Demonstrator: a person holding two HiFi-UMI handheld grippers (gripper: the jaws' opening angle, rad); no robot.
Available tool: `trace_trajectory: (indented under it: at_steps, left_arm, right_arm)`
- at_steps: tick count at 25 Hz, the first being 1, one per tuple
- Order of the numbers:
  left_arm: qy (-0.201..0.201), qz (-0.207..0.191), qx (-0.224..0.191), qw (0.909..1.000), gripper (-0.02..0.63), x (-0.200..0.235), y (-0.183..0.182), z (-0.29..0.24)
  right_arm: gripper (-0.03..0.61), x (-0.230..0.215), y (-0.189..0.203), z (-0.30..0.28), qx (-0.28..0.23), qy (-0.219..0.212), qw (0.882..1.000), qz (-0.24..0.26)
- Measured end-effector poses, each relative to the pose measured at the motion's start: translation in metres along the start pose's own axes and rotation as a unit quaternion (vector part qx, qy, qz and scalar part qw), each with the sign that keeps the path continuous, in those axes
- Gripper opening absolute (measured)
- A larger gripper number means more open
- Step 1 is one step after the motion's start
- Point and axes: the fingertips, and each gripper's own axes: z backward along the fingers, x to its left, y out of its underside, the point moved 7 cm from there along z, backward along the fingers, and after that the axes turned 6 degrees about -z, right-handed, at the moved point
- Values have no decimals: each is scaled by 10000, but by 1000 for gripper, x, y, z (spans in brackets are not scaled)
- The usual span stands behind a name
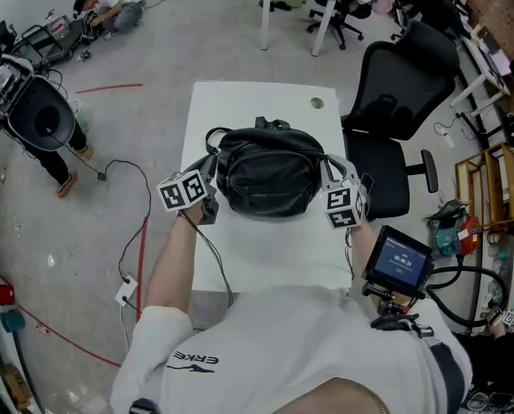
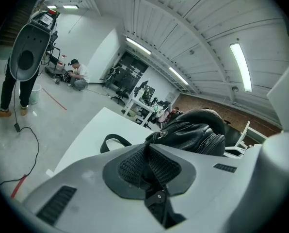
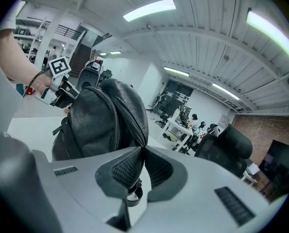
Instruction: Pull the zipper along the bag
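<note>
Left gripper (image 1: 207, 200) (image 2: 147, 147) and right gripper (image 1: 338, 193) (image 3: 142, 152): pale grey moulded shells, each jaw faced with black cross-hatched pads (image 2: 130, 166) (image 3: 126, 168), dark slotted vents (image 2: 57, 204) (image 3: 234, 205) set low in the shells, and one dark screw (image 2: 158, 196) at lower centre of the left gripper view. Each carries a white marker cube (image 1: 184, 191) (image 1: 344, 207) printed with black square codes, and a thin black cable (image 1: 214, 261) leaves the left unit. The wearer has a white short-sleeved T-shirt (image 1: 266, 343) with dark lettering and a stripe logo, at the bottom of the head view.
</note>
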Motion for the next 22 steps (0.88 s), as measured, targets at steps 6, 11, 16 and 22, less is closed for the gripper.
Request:
trace_trajectory:
  at_steps: [6, 11, 16, 22]
  left_arm:
    - [-40, -19, -19, 10000, 17, 1, 1, 0]
    - [27, -7, -146, 9999, 17, -4, -2, 2]
    - [-125, -152, -432, 9989, 23, -7, -9, 13]
    - [-474, -388, -676, 9958, 69, -6, -5, 44]
  right_arm:
    - [25, 0, 3, -1, -7, -11, 10000, 5]
    - [25, 0, 4, -3, -57, -51, 9999, -119]
    - [26, -2, 2, -5, -126, -228, 9989, -391]
    - [34, 0, 0, 9, -222, -422, 9952, -851]
